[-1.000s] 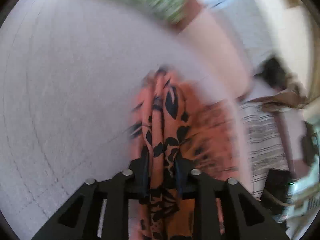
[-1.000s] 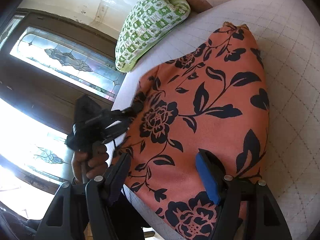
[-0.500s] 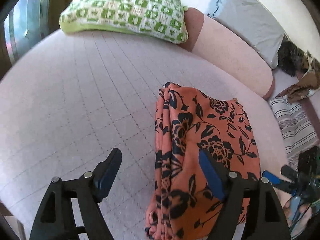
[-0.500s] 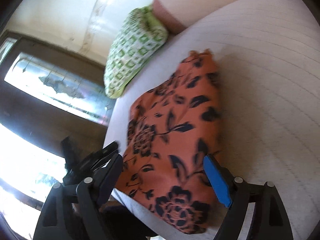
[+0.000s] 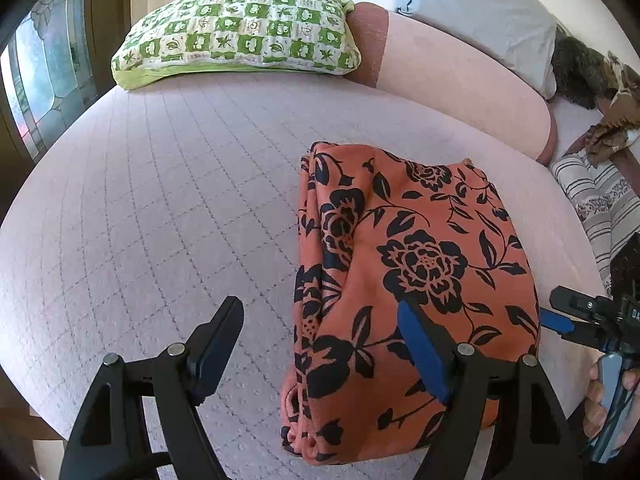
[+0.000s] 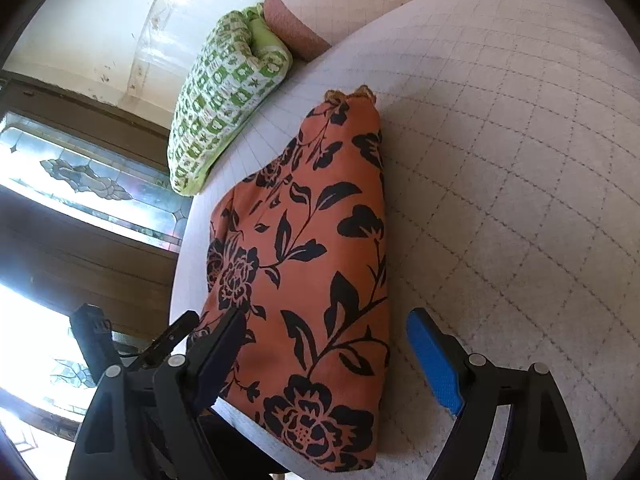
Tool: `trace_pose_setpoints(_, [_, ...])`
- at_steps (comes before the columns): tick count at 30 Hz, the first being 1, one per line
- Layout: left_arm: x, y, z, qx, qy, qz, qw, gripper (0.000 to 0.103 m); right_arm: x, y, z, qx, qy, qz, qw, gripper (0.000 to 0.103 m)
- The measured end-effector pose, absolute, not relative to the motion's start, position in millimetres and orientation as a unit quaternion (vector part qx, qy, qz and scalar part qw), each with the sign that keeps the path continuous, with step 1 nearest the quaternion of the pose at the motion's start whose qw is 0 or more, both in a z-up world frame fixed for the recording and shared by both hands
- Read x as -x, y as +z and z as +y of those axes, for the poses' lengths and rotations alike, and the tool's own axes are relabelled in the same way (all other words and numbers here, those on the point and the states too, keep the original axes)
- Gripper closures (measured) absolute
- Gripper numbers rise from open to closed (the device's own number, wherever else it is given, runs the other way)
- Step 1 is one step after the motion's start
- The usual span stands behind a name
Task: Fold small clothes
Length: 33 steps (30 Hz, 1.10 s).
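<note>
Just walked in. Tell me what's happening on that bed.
A person with a gripper in each hand is folding small clothes. An orange floral garment lies folded in a neat stack on the quilted bedcover. The left gripper and right gripper both hang open above it, gripping nothing; their jaws have just been opening. A green checked pillow sits at the bed's far edge.

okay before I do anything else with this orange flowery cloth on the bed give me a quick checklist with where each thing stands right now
1. Left gripper let go of the orange floral garment: ok, its jaws have just been opening and nothing is between them.
2. Right gripper released: ok, jaws wide, pads off the cloth.
3. Garment folded: ok, stacked layers show along its left edge.
4. Fold neat: not ok, that edge is bunched and uneven.
5. Garment fully on the quilted bed cover: cannot tell, its near end lies at the cover's edge.
6. Green checked pillow away from the garment: ok.
</note>
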<state>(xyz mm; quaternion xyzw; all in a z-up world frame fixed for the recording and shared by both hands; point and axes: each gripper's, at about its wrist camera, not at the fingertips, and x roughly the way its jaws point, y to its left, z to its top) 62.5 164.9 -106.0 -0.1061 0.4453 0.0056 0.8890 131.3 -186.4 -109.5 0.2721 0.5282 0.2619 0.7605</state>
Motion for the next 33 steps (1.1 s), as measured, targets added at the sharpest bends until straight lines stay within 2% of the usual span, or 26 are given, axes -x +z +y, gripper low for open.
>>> trace_pose_setpoints(8, [-70.6,-108.1,170.7,0.133,-0.001,0.448,0.884,0.023,-152.1,-111.7,-179.9,-0.264,0.259,0.532,0.762,0.018])
trace_pose_setpoints(12, [-95.3,-142.9,167.4,0.162,-0.033,0.502,0.849,0.021,-171.4,-128.6,-172.2,-0.271,0.249,0.545,0.754,0.018])
trace_pose_setpoints(13, [-96.1,-146.3,167.2,0.170,-0.039,0.498,0.849,0.027,-175.8,-135.4,-165.6,-0.279,0.265,0.550,0.741,0.021])
trace_pose_setpoints(14, [-96.1,-144.6,164.4,0.177,-0.068,0.490,0.851,0.055,-179.0,-141.0,-153.1,-0.272,0.290,0.561,0.726,0.032])
trace_pose_setpoints(15, [-97.0,-142.5,163.6,0.183,-0.075,0.494,0.847,0.058,-178.9,-139.3,-142.7,-0.236,0.287,0.568,0.735,0.038])
trace_pose_setpoints(16, [-97.1,-137.0,162.7,0.182,-0.070,0.489,0.850,0.071,-177.8,-134.0,-138.0,-0.218,0.292,0.564,0.741,0.063])
trace_pose_setpoints(17, [-96.9,-129.1,158.8,0.171,-0.071,0.483,0.856,0.077,-178.2,-129.4,-139.7,-0.221,0.297,0.562,0.740,0.070])
trace_pose_setpoints(19, [-96.2,-111.9,148.8,0.162,-0.082,0.467,0.865,0.080,-176.2,-106.1,-146.9,-0.207,0.308,0.538,0.757,0.072])
trace_pose_setpoints(25, [-116.9,-37.6,87.5,0.136,-0.111,0.383,0.907,0.079,-182.1,-31.6,-197.1,-0.191,0.305,0.457,0.813,0.072])
trace_pose_setpoints(27, [-129.5,-33.3,69.7,0.127,-0.118,0.381,0.908,0.078,-189.6,-22.8,-216.7,-0.199,0.302,0.446,0.818,0.072])
trace_pose_setpoints(30, [-150.4,-59.6,48.6,0.130,-0.113,0.411,0.895,0.073,-202.4,-31.2,-244.3,-0.208,0.291,0.448,0.819,0.070])
trace_pose_setpoints(31, [-156.1,-70.9,44.7,0.130,-0.105,0.422,0.891,0.068,-206.0,-41.4,-251.3,-0.213,0.282,0.457,0.816,0.067])
trace_pose_setpoints(33, [-164.2,-102.2,37.8,0.125,-0.088,0.456,0.877,0.050,-210.1,-75.4,-265.2,-0.219,0.252,0.480,0.811,0.063])
